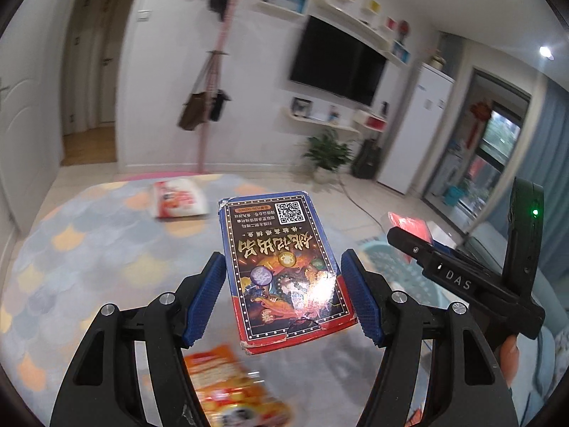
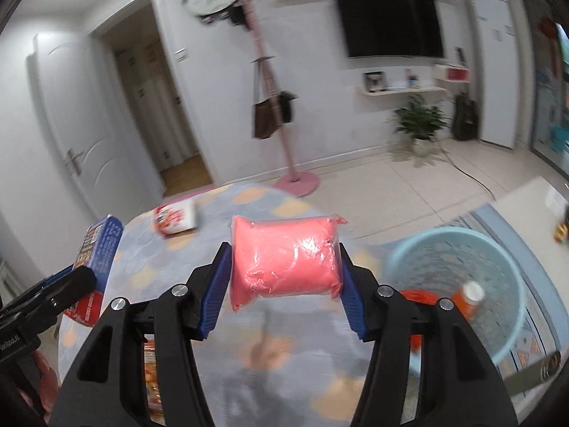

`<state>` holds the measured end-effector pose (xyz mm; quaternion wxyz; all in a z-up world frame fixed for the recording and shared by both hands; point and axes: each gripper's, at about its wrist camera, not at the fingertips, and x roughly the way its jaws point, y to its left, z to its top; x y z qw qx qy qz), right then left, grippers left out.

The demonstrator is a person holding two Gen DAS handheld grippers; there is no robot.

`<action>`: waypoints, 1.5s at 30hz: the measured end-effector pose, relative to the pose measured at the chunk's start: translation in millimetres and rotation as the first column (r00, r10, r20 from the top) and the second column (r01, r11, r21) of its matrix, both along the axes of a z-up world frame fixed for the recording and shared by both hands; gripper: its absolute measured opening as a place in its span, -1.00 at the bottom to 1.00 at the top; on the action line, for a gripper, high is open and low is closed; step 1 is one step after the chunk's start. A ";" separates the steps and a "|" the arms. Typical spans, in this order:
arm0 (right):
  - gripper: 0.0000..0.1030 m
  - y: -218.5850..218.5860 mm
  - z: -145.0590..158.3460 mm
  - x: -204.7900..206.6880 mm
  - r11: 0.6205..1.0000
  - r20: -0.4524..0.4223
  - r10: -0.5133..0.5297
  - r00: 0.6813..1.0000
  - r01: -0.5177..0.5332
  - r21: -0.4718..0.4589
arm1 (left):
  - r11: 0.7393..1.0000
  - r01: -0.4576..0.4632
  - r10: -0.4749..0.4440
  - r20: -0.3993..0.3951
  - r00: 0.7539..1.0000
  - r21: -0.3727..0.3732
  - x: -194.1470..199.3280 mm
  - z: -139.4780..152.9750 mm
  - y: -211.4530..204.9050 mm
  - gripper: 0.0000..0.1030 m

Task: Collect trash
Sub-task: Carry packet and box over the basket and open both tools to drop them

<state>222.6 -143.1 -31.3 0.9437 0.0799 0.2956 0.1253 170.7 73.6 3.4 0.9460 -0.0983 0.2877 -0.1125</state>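
"DAS" on right claw [image 1: 458,279] | QR code on card box [image 1: 284,270]

Both cams ride the grippers, looking forward and slightly down over the scale-pattern rug [image 1: 89,249] from close above. Both face the wall with the TV [image 1: 338,64]; the white-red packet [image 2: 176,219] on the rug shows in both.

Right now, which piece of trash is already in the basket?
The orange bottle with the white cap, inside the blue basket; the pink packet and card box are in tongs.
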 end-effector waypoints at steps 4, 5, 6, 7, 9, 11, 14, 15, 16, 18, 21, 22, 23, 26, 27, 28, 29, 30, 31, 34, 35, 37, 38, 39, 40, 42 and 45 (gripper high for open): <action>0.03 -48.0 -2.2 -1.5 0.995 -0.012 -0.096 0.995 0.097 0.020 | 0.997 0.074 -0.074 -0.012 0.997 0.016 14.0 -0.8 -46.6 0.27; 0.03 -61.5 -3.1 -2.8 0.992 -0.011 -0.128 0.992 0.129 0.015 | 0.995 0.095 -0.095 -0.015 0.995 0.022 18.1 -1.4 -58.7 0.27; 0.03 -71.9 -3.9 -4.0 0.988 -0.009 -0.151 0.989 0.151 0.012 | 0.994 0.109 -0.108 -0.019 0.994 0.025 20.3 -2.2 -66.7 0.27; 0.03 -82.5 -5.2 -4.7 0.985 -0.009 -0.175 0.985 0.175 0.008 | 0.990 0.135 -0.134 -0.027 0.991 0.029 26.6 -3.7 -81.3 0.27; 0.03 -98.0 -10.0 -7.2 0.977 -0.011 -0.214 0.977 0.214 -0.001 | 0.986 0.165 -0.164 -0.038 0.986 0.026 33.3 -6.5 -97.4 0.27; 0.03 -112.4 -15.8 -7.4 0.965 -0.014 -0.261 0.965 0.260 -0.030 | 0.979 0.202 -0.201 -0.059 0.978 0.018 43.6 -11.2 -117.2 0.27; 0.03 -127.3 -25.3 -7.0 0.948 -0.017 -0.312 0.950 0.310 -0.074 | 0.968 0.251 -0.249 -0.095 0.964 0.009 59.6 -20.0 -143.6 0.27; 0.03 -134.7 -29.1 -5.9 0.946 -0.026 -0.320 0.947 0.318 -0.071 | 0.964 0.268 -0.265 -0.112 0.958 0.006 66.2 -24.8 -154.4 0.27; 0.04 -140.7 -32.9 -4.7 0.944 -0.038 -0.328 0.944 0.325 -0.063 | 0.961 0.278 -0.275 -0.125 0.953 0.004 70.4 -28.6 -161.0 0.27; 0.05 -154.4 -43.6 0.9 0.936 -0.081 -0.351 0.933 0.348 -0.052 | 0.953 0.303 -0.301 -0.156 0.941 -0.010 79.8 -38.0 -171.7 0.27; 0.05 -172.9 -62.8 8.7 0.924 -0.155 -0.381 0.911 0.380 -0.039 | 0.947 0.321 -0.318 -0.202 0.926 -0.017 95.7 -55.0 -191.0 0.27; 0.05 -177.8 -67.0 9.9 0.924 -0.171 -0.381 0.909 0.382 -0.027 | 0.946 0.323 -0.318 -0.215 0.923 -0.012 99.7 -60.2 -196.6 0.27; 0.05 -183.7 -74.0 13.2 0.922 -0.197 -0.381 0.903 0.387 -0.013 | 0.946 0.325 -0.318 -0.224 0.921 -0.008 103.1 -62.7 -202.6 0.28; 0.06 -197.7 -90.5 19.7 0.911 -0.255 -0.401 0.880 0.413 -0.007 | 0.939 0.343 -0.329 -0.247 0.911 0.013 111.6 -73.9 -215.6 0.24; 0.07 -200.6 -94.4 22.2 0.908 -0.268 -0.406 0.874 0.420 -0.006 | 0.936 0.351 -0.335 -0.254 0.907 0.022 114.3 -77.5 -221.6 0.24; 0.07 -203.1 -97.9 24.2 0.904 -0.280 -0.412 0.867 0.428 -0.004 | 0.934 0.357 -0.339 -0.258 0.905 0.024 115.8 -79.5 -224.1 0.25; 0.08 -206.8 -102.3 26.9 0.899 -0.295 -0.417 0.860 0.438 0.006 | 0.932 0.361 -0.343 -0.266 0.901 0.022 118.1 -82.5 -227.5 0.28; 0.08 -209.4 -105.4 28.1 0.896 -0.308 -0.417 0.855 0.443 0.017 | 0.931 0.364 -0.346 -0.271 0.898 0.018 119.5 -83.0 -230.6 0.32; 0.08 -211.9 -108.2 30.1 0.896 -0.320 -0.411 0.854 0.443 0.033 | 0.930 0.368 -0.350 -0.277 0.895 0.013 122.0 -85.5 -234.1 0.35; 0.15 -217.7 -117.6 32.9 0.896 -0.346 -0.392 0.852 0.439 0.066 | 0.932 0.361 -0.340 -0.283 0.897 0.027 122.6 -88.7 -238.1 0.36; 0.20 -218.4 -118.6 32.7 0.895 -0.349 -0.392 0.851 0.440 0.068 | 0.932 0.361 -0.339 -0.284 0.897 0.027 121.8 -90.0 -237.3 0.36; 0.26 -220.8 -120.8 31.6 0.893 -0.355 -0.394 0.848 0.444 0.072 | 0.933 0.359 -0.337 -0.281 0.899 0.029 117.1 -89.2 -235.4 0.39; 0.26 -221.2 -121.0 31.1 0.894 -0.358 -0.390 0.848 0.443 0.075 | 0.935 0.355 -0.333 -0.280 0.900 0.028 115.4 -89.1 -233.4 0.39; 0.26 -221.5 -121.3 30.0 0.895 -0.360 -0.386 0.849 0.440 0.077 | 0.936 0.351 -0.330 -0.277 0.902 0.025 113.7 -88.3 -231.8 0.40; 0.26 -220.5 -120.5 28.9 0.895 -0.360 -0.385 0.850 0.439 0.077 | 0.938 0.346 -0.328 -0.274 0.904 0.021 111.6 -86.3 -229.1 0.40; 0.26 -218.6 -116.9 25.3 0.900 -0.350 -0.376 0.858 0.428 0.082 | 0.941 0.337 -0.322 -0.263 0.910 0.015 106.4 -82.3 -222.2 0.40; 0.26 -212.5 -107.7 21.0 0.912 -0.325 -0.359 0.875 0.403 0.075 | 0.948 0.317 -0.305 -0.239 0.922 0.015 94.8 -73.6 -209.3 0.40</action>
